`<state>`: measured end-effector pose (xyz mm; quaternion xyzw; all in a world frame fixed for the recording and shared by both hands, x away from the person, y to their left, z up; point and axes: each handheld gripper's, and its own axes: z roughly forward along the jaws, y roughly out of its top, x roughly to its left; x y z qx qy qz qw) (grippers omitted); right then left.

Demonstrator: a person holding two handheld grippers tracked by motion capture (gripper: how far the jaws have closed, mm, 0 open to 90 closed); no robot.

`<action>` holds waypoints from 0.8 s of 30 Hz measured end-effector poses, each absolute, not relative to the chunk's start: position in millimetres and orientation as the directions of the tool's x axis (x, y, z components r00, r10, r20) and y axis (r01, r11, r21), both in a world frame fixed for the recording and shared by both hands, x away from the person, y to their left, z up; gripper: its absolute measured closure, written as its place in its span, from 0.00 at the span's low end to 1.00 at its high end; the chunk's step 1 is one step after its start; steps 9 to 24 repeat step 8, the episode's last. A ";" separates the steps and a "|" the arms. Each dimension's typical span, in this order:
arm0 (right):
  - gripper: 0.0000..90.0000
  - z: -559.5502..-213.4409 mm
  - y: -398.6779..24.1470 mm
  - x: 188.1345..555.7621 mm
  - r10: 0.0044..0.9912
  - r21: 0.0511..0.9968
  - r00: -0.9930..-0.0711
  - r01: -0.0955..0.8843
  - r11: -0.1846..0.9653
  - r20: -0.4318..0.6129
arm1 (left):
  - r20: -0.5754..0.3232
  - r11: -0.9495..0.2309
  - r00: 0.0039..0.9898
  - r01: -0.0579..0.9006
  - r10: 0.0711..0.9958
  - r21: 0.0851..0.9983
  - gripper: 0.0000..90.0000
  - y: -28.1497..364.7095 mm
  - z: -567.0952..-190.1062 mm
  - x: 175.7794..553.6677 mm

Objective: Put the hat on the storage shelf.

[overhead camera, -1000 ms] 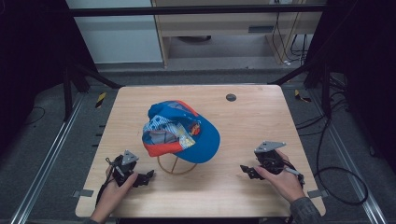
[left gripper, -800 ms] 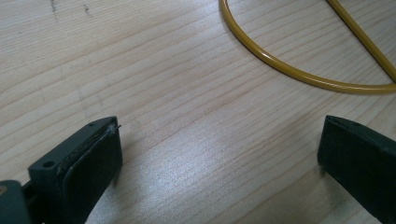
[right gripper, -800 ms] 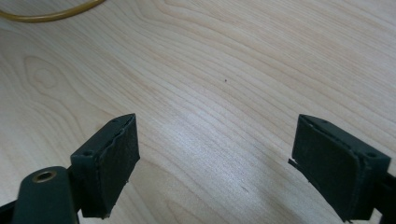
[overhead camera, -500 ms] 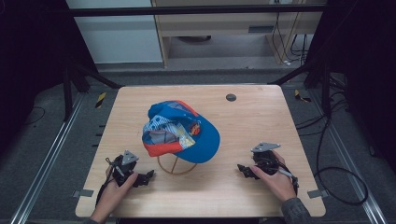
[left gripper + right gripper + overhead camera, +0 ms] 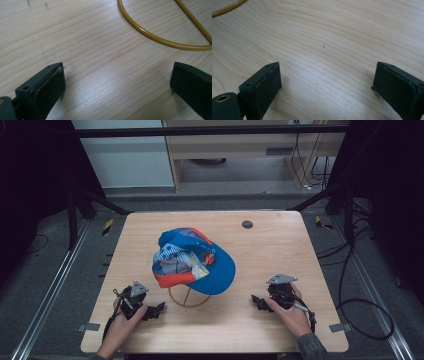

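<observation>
The blue and red cap [image 5: 195, 261] sits on a yellow wire stand [image 5: 189, 298] at the middle of the worktop [image 5: 280, 240] in the high view, its brim pointing toward lower right. The left gripper [image 5: 152, 312] lies just lower left of the stand's ring, nearer than the right gripper [image 5: 258, 302], which sits well apart at lower right. Both sets of fingers are spread wide and empty over bare wood. Since a second ago, the right gripper has slid leftward toward the cap, while the left has stayed put.
</observation>
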<state>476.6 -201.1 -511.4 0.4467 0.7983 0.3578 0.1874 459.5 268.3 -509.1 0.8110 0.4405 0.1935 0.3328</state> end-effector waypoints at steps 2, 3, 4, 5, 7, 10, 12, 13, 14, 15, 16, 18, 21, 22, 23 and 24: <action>0.08 -511.8 -197.8 476.0 0.851 0.734 -0.524 0.576 0.360 -0.006 | 0.020 -0.390 0.537 0.586 0.843 0.710 0.00 268.3 -509.1 459.5; 0.08 -511.8 -197.7 476.0 0.852 0.734 -0.524 0.576 0.360 -0.006 | 0.020 -0.390 0.537 0.586 0.844 0.710 0.00 268.3 -509.1 459.5; 0.08 -511.8 -197.7 476.0 0.852 0.734 -0.524 0.576 0.360 -0.006 | 0.020 -0.390 0.537 0.586 0.844 0.710 0.00 268.3 -509.1 459.5; 0.08 -511.8 -197.8 476.0 0.852 0.734 -0.524 0.576 0.361 -0.008 | 0.022 -0.393 0.538 0.586 0.842 0.709 0.00 268.4 -509.0 459.5; 0.08 -511.9 -197.7 475.7 0.854 0.734 -0.521 0.577 0.359 -0.008 | 0.023 -0.394 0.538 0.586 0.842 0.708 0.00 268.4 -508.9 459.6; 0.08 -511.9 -197.8 475.5 0.854 0.734 -0.520 0.577 0.358 -0.009 | 0.023 -0.394 0.538 0.586 0.842 0.708 0.00 268.4 -508.9 459.6; 0.08 -511.9 -197.8 475.5 0.854 0.734 -0.520 0.577 0.358 -0.009 | 0.023 -0.394 0.538 0.586 0.842 0.708 0.00 268.4 -508.9 459.6; 0.08 -511.9 -197.8 475.5 0.854 0.734 -0.520 0.577 0.358 -0.009 | 0.023 -0.394 0.538 0.586 0.842 0.708 0.00 268.4 -508.9 459.6; 0.08 -511.9 -197.8 475.5 0.854 0.734 -0.520 0.577 0.358 -0.009 | 0.023 -0.394 0.538 0.586 0.842 0.708 0.00 268.4 -508.9 459.6; 0.08 -511.9 -197.8 475.5 0.854 0.734 -0.520 0.577 0.358 -0.009 | 0.023 -0.394 0.538 0.586 0.842 0.708 0.00 268.4 -508.9 459.6; 0.08 -511.9 -197.8 475.5 0.854 0.734 -0.520 0.577 0.358 -0.009 | 0.023 -0.394 0.538 0.586 0.842 0.708 0.00 268.4 -508.9 459.6; 0.08 -511.9 -197.8 475.5 0.854 0.734 -0.520 0.577 0.358 -0.009 | 0.023 -0.394 0.538 0.586 0.842 0.708 0.00 268.4 -508.9 459.6; 0.08 -511.9 -197.8 475.5 0.854 0.734 -0.520 0.577 0.358 -0.009 | 0.023 -0.394 0.538 0.586 0.842 0.708 0.00 268.4 -508.9 459.6; 0.08 -511.9 -197.8 475.5 0.854 0.734 -0.520 0.577 0.358 -0.009 | 0.023 -0.394 0.538 0.586 0.842 0.708 0.00 268.4 -508.9 459.6; 0.08 -511.9 -197.8 475.5 0.854 0.734 -0.520 0.577 0.358 -0.009 | 0.023 -0.394 0.538 0.586 0.842 0.708 0.00 268.4 -508.9 459.6; 0.08 -511.9 -197.8 475.5 0.854 0.734 -0.520 0.577 0.358 -0.009 | 0.023 -0.394 0.538 0.586 0.842 0.708 0.00 268.4 -508.9 459.6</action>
